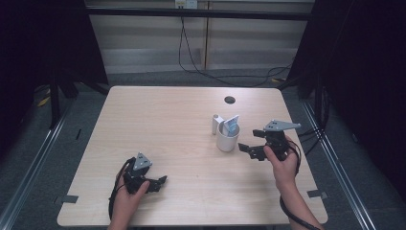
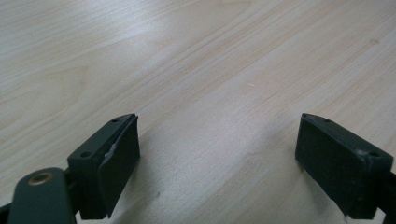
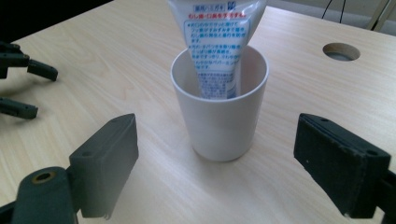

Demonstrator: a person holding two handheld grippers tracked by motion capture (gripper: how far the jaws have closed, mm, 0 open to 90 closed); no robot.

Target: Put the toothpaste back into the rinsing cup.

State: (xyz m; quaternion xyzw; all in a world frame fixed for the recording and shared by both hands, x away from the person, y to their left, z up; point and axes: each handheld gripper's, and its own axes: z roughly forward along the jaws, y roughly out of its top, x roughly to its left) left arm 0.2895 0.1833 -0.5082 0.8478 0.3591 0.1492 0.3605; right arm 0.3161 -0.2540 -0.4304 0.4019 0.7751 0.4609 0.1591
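Tongs were spread wide on both sides and gripped nothing. The right tongs [image 3: 215,168] pointed straight at a white cup [image 3: 219,112], their two black jaws standing apart on either side of it in the right gripper view, close to the cup but not touching it. In the high view the right tongs [image 1: 250,149] sat just to the right of the cup [image 1: 227,138], held in the person's right hand [image 1: 282,160] above the bench [image 1: 167,124]. The cup stood upright on the bench, right of centre, with a tube [image 3: 217,42] standing in it; the tube leaned against the far rim, its flat crimped end up and its printed face turned toward the right tongs. Just behind the cup in the high view stood a small white object [image 1: 215,123] that was too small to make out. The left tongs [image 2: 215,168] hung over bare wood, jaws parted, well apart from the cup. In the high view the left tongs [image 1: 160,182] were near the front left of the bench, held by the left hand [image 1: 128,194]. Farther back, a round hole [image 1: 230,99] lay in the bench top.
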